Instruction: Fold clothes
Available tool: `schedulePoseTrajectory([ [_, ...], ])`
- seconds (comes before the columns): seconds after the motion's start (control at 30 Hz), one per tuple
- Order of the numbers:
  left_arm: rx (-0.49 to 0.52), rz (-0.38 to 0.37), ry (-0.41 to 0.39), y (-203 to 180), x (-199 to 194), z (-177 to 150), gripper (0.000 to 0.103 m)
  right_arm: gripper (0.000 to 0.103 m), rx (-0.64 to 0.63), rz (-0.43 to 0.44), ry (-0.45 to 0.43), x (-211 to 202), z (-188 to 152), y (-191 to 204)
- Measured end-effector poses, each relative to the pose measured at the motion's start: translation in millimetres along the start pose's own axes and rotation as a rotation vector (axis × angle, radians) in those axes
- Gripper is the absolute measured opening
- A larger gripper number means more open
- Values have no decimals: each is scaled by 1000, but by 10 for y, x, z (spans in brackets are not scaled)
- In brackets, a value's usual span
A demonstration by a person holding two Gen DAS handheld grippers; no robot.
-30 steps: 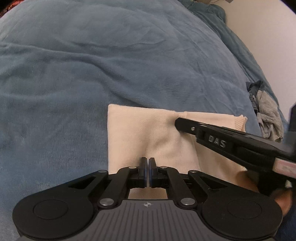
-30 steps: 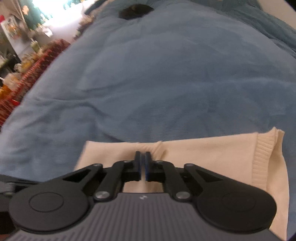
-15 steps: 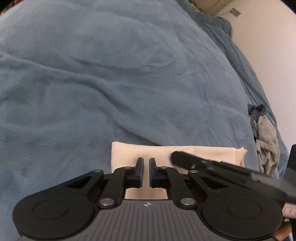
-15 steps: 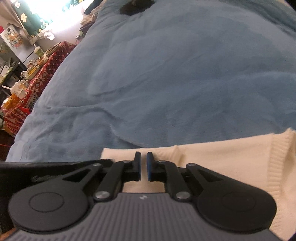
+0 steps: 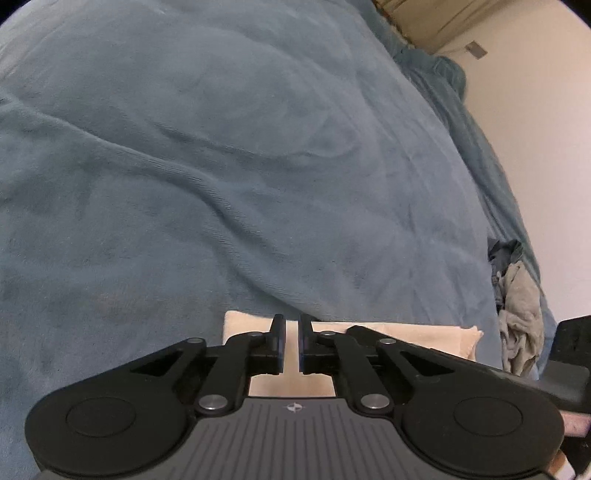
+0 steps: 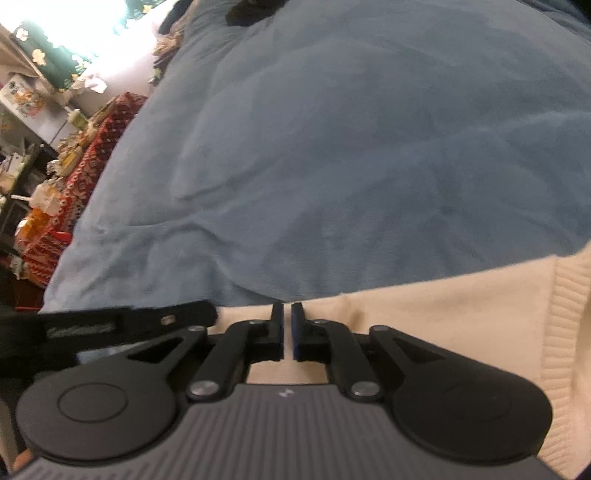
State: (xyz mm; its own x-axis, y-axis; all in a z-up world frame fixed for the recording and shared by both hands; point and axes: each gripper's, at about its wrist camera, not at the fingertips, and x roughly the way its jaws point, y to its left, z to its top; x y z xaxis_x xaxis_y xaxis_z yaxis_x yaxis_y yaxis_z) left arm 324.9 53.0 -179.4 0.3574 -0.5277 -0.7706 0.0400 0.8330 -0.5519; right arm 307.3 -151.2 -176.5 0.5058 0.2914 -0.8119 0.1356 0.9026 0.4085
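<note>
left claw [image 5: 291, 343]: together — nothing between the pads
right claw [image 6: 287, 332]: together, empty
cream sweater [image 6: 461, 306]: lay folded on the blue blanket [image 5: 240, 166] — under both claws

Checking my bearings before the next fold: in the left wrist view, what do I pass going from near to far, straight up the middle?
Left gripper with fingers nearly together → cream garment → blue blanket → beige wall at the top right.
</note>
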Motion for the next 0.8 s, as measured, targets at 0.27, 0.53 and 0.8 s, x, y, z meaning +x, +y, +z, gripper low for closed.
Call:
schedulePoseTrajectory([
  [0.27, 25, 35, 20, 98, 5, -193, 3, 0, -53, -35, 16, 63, -102, 10],
  [0.53, 1, -75, -14, 73, -337, -292, 6, 8, -18, 48, -20, -327, -176, -32],
  [0.8, -24, -41, 48, 190, -56, -496, 3, 0, -54, 21, 39, -83, -445, 130],
])
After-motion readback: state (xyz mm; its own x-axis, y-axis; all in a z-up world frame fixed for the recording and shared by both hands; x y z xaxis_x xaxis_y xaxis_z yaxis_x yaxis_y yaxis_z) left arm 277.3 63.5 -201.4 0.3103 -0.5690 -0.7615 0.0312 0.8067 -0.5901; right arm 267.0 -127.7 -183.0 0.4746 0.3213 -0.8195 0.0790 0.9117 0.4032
